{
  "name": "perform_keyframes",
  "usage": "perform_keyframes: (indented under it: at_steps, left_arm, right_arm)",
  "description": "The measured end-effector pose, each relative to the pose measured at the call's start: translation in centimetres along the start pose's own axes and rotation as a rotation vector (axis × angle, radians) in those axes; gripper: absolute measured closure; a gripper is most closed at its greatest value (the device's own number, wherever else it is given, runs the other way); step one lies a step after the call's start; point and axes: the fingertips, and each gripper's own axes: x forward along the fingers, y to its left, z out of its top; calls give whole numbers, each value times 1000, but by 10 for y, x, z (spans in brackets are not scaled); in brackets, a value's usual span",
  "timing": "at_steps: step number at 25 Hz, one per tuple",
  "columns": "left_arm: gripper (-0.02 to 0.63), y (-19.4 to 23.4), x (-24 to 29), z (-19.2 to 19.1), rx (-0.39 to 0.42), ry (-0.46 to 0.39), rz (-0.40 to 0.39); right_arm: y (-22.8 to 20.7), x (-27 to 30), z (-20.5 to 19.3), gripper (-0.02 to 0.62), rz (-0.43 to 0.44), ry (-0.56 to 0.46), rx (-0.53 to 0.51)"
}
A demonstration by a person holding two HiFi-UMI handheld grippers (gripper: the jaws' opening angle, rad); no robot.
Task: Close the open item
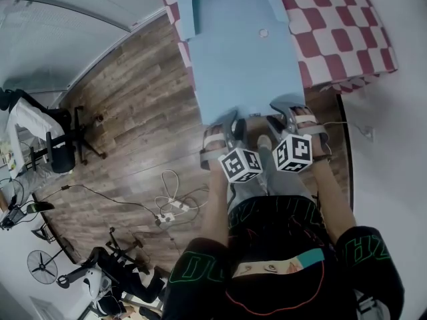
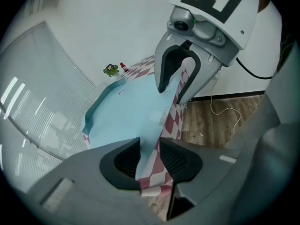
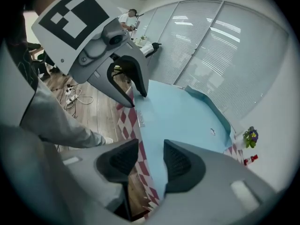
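A large flat light-blue case (image 1: 240, 52) lies on a table under a red-and-white checked cloth (image 1: 347, 39), its near edge hanging past the table's front. A small clasp (image 1: 263, 33) sits on its top. My left gripper (image 1: 228, 127) and right gripper (image 1: 283, 115) stand side by side at that near edge. In the left gripper view the left gripper (image 2: 150, 146) is open, with the blue edge (image 2: 126, 116) and cloth (image 2: 168, 121) in the gap, untouched by the pads. The right gripper (image 3: 151, 153) is open too, astride the same blue edge (image 3: 183, 121).
A small flower pot (image 2: 111, 70) and a red bottle (image 2: 123, 67) stand at the table's far end. On the wooden floor to the left are an office chair (image 1: 57, 142), loose cables with a power strip (image 1: 170, 209) and a fan (image 1: 43, 265). A white wall runs on the right.
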Motion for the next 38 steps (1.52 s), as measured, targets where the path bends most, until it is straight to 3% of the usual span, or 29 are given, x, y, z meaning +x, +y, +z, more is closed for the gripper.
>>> perform_keyframes:
  at_steps: [2,11,22,34,38]
  left_arm:
    - [482,2,1,-1,18,18,27]
    - [533,7,-10,4,29,1,32]
    - [550,11,-45,15,12,-34,15]
    - [558,41,-92,44,15,-109,117]
    - [561,57,-105,60,56,-140,157]
  right_arm:
    - [-2,0,0,471,-20,7,-12]
    - [-5,-12,6,532,-51,-10,-42]
    - [-5,-46,20,557,-58,-83,-78]
    - [-32,-95,45,574,-134,-172,-124]
    - [-49,-111,52,575,-176,-187,-136]
